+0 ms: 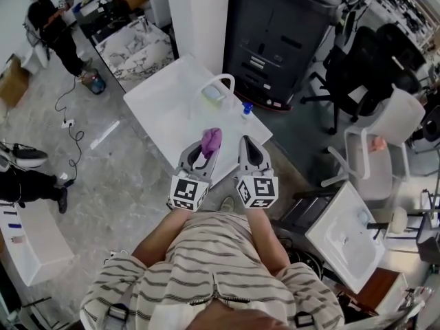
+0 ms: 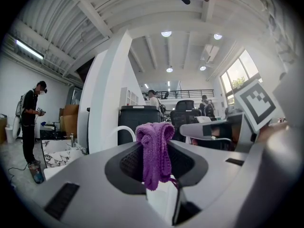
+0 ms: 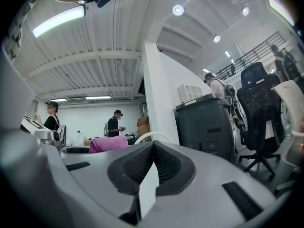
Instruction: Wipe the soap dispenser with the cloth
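— Striped shirt [image 1: 206,280] along the bottom of the head view: is that you?
— Yes, that's me, cut off by the lower edge. Just above it are the two marker cubes [image 1: 188,192], and my hands are hidden under them.
— Is there any writing to read?
— Only the black-and-white square patterns on those cubes. The white labels on the dark cabinet [image 1: 282,33] at upper centre are too small to read.
— What about your left tongs?
— My left gripper [image 1: 204,155] pinches the purple cloth [image 2: 154,151]. It is bunched above the pads and hangs folded between them, mid-frame in the left gripper view.
— And the right?
— My right gripper [image 3: 153,144] has its jaws pressed together with nothing in them.
— Where is the soap dispenser?
— I take the small blue-topped bottle for the soap dispenser [image 1: 246,108]. It stands by the right edge of the white table [image 1: 158,105], above centre in the head view. It is just beyond the right gripper's tips and apart from the cloth. It is too small for me to make out a label. A white loop [image 1: 218,82] stands to its left. In both gripper views the grey jaw bodies block the tabletop, so I cannot find the bottle there.
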{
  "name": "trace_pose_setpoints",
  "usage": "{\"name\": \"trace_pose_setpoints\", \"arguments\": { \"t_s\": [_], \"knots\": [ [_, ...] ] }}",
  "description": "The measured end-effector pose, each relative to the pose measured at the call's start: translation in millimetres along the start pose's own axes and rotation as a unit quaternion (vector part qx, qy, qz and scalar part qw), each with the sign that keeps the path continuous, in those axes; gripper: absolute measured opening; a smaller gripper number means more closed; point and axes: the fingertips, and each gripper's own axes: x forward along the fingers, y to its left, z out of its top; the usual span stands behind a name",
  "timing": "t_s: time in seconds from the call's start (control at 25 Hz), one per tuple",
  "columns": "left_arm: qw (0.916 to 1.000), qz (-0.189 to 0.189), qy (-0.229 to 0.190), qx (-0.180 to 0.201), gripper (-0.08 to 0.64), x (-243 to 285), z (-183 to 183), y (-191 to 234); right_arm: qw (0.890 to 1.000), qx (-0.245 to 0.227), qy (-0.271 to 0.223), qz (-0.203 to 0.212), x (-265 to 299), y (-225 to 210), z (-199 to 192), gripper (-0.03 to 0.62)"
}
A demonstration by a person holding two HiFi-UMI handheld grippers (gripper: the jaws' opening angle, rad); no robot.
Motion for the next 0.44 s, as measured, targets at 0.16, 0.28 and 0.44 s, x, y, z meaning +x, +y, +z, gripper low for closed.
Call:
{"name": "trace_pose_setpoints", "arguments": {
  "t_s": [0.16, 0.28, 0.44],
  "knots": [
    [1.0, 0.002, -0.004, -0.002, 0.117, -0.6, 2.6, -2.8, 1.0, -0.002, -0.003, 0.003, -3.5, 1.2, 4.0, -0.003],
    [1.0, 0.002, -0.003, -0.001, 0.117, 0.3, 1.3, -6.9, 1.0, -0.003, -0.004, 0.004, -6.7, -0.1, 3.8, -0.003],
    [1.0, 0.001, -0.002, 0.003, 0.117, 2.2, 1.2, -8.4, 1.0, -0.001, -0.006, 0.005, -6.6, -1.3, 4.9, -0.003]
  ]
}}
